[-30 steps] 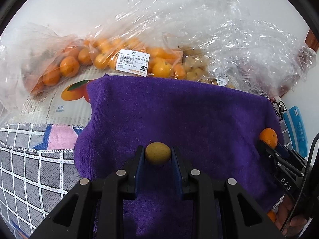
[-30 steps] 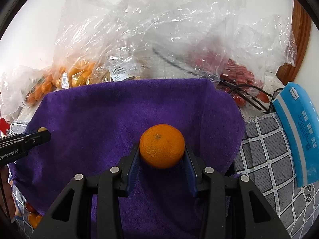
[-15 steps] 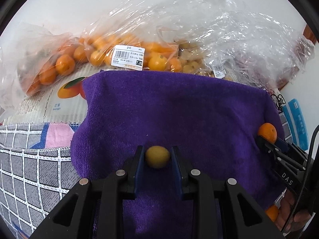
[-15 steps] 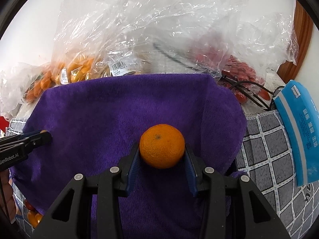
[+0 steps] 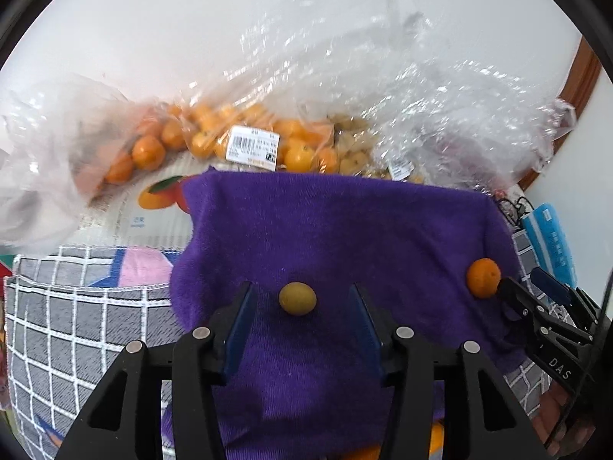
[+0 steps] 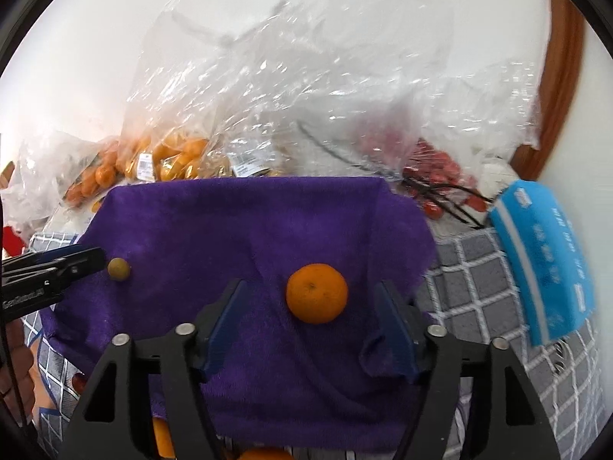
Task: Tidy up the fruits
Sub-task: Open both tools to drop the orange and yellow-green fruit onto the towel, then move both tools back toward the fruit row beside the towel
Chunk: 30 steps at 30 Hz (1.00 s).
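A small yellow-green fruit (image 5: 297,298) lies on the purple towel (image 5: 345,230), between the jaws of my left gripper (image 5: 302,299), which are opening and stand clear of it on both sides. An orange mandarin (image 6: 317,293) rests on the same towel (image 6: 249,222) between the opening jaws of my right gripper (image 6: 312,303), with no pad touching it. In the left wrist view the mandarin (image 5: 483,278) sits at the right, just ahead of the right gripper's tips. The right wrist view shows the small fruit (image 6: 118,268) at the left, by the left gripper's tips.
Clear plastic bags of mandarins (image 5: 245,142) and small yellow fruit lie behind the towel, and a bag of red cherry tomatoes (image 6: 433,172) at the back right. A blue packet (image 6: 544,264) lies on the grey checked cloth (image 6: 482,280) to the right. More oranges show under the towel's near edge.
Both grippers have let go: the left one has opened off the small yellow-green fruit, the right one off the mandarin. Both have drawn back and up, and the fruits stay on the towel.
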Each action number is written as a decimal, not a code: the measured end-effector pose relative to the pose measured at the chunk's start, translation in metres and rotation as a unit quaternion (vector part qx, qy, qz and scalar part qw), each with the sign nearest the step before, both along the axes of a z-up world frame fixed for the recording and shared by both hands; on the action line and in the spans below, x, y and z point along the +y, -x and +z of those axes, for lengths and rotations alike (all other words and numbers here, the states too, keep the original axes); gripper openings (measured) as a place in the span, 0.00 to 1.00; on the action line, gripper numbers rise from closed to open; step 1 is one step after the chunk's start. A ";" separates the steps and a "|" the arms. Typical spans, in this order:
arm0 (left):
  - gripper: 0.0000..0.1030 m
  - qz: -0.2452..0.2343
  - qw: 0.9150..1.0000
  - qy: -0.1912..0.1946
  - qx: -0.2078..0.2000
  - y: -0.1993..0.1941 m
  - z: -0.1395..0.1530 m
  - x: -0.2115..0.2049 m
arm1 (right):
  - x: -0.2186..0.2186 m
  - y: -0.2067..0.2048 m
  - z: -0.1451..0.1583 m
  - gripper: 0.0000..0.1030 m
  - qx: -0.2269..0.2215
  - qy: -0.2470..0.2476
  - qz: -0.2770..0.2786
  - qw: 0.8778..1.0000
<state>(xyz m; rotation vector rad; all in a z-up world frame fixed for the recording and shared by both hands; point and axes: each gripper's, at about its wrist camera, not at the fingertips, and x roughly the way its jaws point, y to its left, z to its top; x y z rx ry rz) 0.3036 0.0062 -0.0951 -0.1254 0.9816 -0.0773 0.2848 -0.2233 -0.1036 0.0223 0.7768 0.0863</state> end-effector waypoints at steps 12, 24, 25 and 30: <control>0.46 -0.009 0.999 0.002 -0.043 0.057 0.039 0.005 | -0.022 0.067 0.029 0.81 -0.032 -0.002 -0.055 0.998; 0.46 -0.021 0.999 0.020 -0.043 0.112 0.038 0.012 | -0.028 0.131 0.017 0.79 -0.045 0.001 -0.052 0.998; 0.46 -0.020 0.999 0.021 -0.044 0.116 0.038 0.013 | -0.028 0.136 0.015 0.79 -0.049 0.003 -0.052 0.997; 0.46 -0.016 0.998 0.022 -0.049 0.137 0.038 0.019 | -0.022 0.154 0.005 0.79 -0.040 0.014 -0.044 0.998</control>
